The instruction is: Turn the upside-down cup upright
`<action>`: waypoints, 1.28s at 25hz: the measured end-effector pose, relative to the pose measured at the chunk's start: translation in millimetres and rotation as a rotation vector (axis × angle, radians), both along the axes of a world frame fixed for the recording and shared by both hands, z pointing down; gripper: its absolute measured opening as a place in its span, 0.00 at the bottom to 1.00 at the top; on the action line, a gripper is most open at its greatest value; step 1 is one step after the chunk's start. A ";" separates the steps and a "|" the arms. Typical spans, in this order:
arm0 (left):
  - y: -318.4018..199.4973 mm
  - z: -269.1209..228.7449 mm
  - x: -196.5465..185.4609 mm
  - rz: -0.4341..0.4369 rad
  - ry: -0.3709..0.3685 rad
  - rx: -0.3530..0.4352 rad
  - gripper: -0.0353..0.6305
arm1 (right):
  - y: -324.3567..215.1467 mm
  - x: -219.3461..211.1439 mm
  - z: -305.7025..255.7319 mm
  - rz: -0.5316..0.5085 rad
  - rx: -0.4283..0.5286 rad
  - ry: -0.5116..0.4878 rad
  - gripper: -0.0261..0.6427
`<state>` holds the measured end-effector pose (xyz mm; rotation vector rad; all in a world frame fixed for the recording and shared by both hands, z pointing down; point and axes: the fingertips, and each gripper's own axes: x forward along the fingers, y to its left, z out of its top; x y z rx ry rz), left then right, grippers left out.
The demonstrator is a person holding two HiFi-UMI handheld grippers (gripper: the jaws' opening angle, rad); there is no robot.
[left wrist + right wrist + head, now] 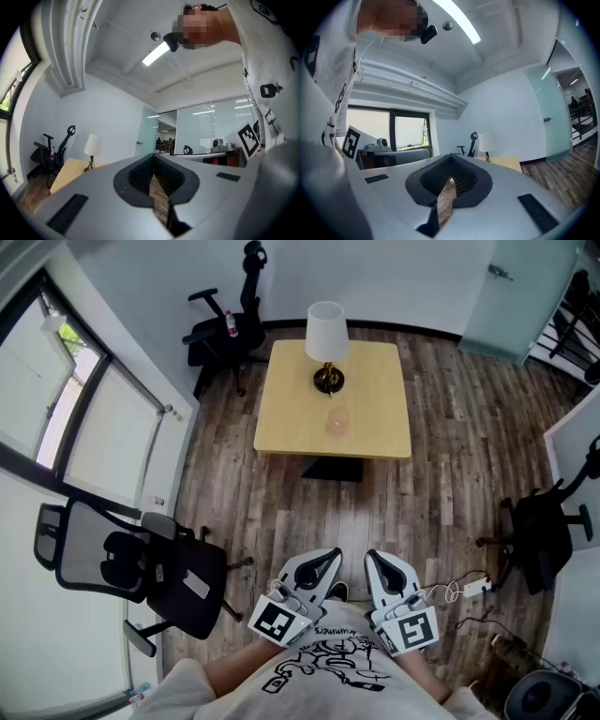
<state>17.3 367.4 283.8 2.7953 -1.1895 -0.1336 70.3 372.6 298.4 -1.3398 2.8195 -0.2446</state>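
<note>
A small translucent pinkish cup stands on the light wooden table, near its front edge; which way up it is I cannot tell. Just behind it is a lamp with a white shade. My left gripper and right gripper are side by side close to my body, pointing level toward the table across a stretch of wood floor. Both are shut with nothing between the jaws. The left gripper view shows the table far off to the left. The right gripper view shows the table beyond its tip.
A black mesh office chair stands close on my left. Another chair is behind the table's left corner, and a third is at the right. A power strip with cables lies on the floor to my right. Windows line the left wall.
</note>
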 end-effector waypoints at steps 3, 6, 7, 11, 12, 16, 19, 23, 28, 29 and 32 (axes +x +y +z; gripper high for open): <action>3.5 4.2 9.0 -0.010 0.020 -0.031 0.06 | 1.9 6.5 2.8 -0.005 -0.001 0.002 0.07; 2.3 7.3 12.6 -0.012 0.001 -0.018 0.06 | 0.6 9.5 4.8 -0.013 -0.005 -0.002 0.07; 1.1 6.6 13.2 -0.011 -0.001 -0.014 0.06 | -0.2 9.9 5.5 -0.016 -0.007 -0.002 0.07; -9.4 6.3 11.2 -0.024 0.004 -0.011 0.06 | -10.5 10.0 8.4 -0.020 -0.006 -0.001 0.07; -13.0 6.6 10.4 -0.026 0.005 -0.008 0.06 | -14.4 9.5 8.8 -0.020 -0.005 0.000 0.07; -33.6 13.6 4.7 -0.027 0.001 -0.010 0.06 | -34.8 4.9 10.7 -0.017 0.001 0.010 0.07; -57.9 11.4 -0.3 -0.023 0.010 -0.008 0.06 | -58.3 0.6 12.3 -0.015 -0.011 0.007 0.07; -99.2 7.3 -9.6 -0.020 0.019 0.002 0.06 | -100.0 -7.5 12.2 -0.007 -0.020 0.012 0.08; -158.4 1.0 -33.9 -0.007 0.023 0.002 0.06 | -157.2 -31.6 0.1 -0.003 0.008 0.015 0.08; -170.1 -0.2 -38.2 0.000 0.025 0.001 0.06 | -168.7 -36.4 -2.3 -0.001 0.013 0.016 0.08; -205.6 -3.4 -49.2 0.023 0.027 0.005 0.06 | -203.8 -50.8 -6.5 0.005 0.020 0.021 0.08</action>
